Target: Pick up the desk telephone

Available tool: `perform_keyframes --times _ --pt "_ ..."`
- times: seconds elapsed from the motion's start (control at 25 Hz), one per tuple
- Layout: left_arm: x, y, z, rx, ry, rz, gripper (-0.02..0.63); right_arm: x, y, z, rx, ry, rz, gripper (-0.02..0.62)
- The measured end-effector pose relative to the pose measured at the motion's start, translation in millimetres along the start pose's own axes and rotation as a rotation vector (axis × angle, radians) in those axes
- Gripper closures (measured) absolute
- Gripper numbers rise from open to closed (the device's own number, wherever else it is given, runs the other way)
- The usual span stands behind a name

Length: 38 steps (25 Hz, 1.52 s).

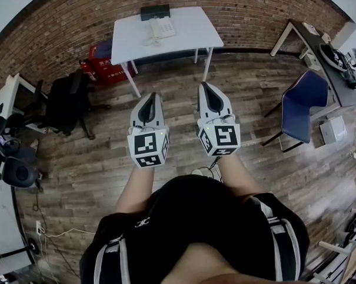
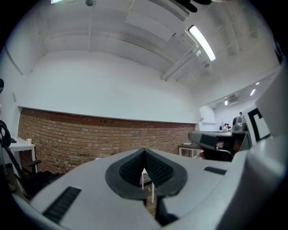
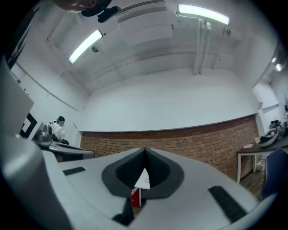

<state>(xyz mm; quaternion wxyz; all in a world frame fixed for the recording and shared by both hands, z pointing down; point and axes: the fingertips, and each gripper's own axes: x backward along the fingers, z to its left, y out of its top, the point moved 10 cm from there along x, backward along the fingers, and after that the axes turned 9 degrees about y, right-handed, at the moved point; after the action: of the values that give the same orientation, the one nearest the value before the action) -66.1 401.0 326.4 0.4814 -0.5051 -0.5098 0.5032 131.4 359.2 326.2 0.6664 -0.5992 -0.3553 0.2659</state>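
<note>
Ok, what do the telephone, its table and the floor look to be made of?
Telephone: probably white moulded plastic, matte. Table: smooth white top, laminate or painted board; thin legs, seemingly metal. Floor: grey-brown planks with grain, wood or wood-look vinyl.

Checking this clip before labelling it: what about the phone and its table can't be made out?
- Phone, head view: too small to tell keys or how the handset sits.
- Black box behind it: too small to identify.
- Left gripper view: phone hidden by the left claw; only table legs show.
- Right gripper view: right claw hides all but a sliver of table.
</note>
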Motion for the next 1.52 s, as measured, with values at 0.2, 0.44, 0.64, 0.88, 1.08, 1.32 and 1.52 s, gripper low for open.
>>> perform_keyframes --times 0.2,0.44,0.64,0.88,1.08,1.32,1.52 --pt "-12 1 -7 -0.003 -0.012 0.000 0.607 -3 -2 -13 -0.042 -0.009 -0.026 0.597" --pt "-20 -2 -10 0.006 0.003 0.016 0.607 -4 -6 -22 -0.076 0.019 -0.050 0.597" --pt "-31 -2 -22 0.004 0.016 0.024 0.607 -7 -7 -39 -0.073 0.028 -0.053 0.597" --pt "-43 -2 -50 -0.005 0.048 0.017 0.607 -1 -11 -71 -0.084 0.042 -0.051 0.597" --pt "-50 -3 -81 0.001 0.066 0.012 0.607 7 -12 -98 -0.080 0.073 -0.052 0.597" --pt "-57 -7 -100 0.021 0.094 0.038 0.607 9 -16 -121 -0.097 0.099 -0.054 0.597" --pt "-70 -12 -97 0.029 0.109 0.044 0.607 -2 -23 -129 -0.097 0.119 -0.061 0.597"
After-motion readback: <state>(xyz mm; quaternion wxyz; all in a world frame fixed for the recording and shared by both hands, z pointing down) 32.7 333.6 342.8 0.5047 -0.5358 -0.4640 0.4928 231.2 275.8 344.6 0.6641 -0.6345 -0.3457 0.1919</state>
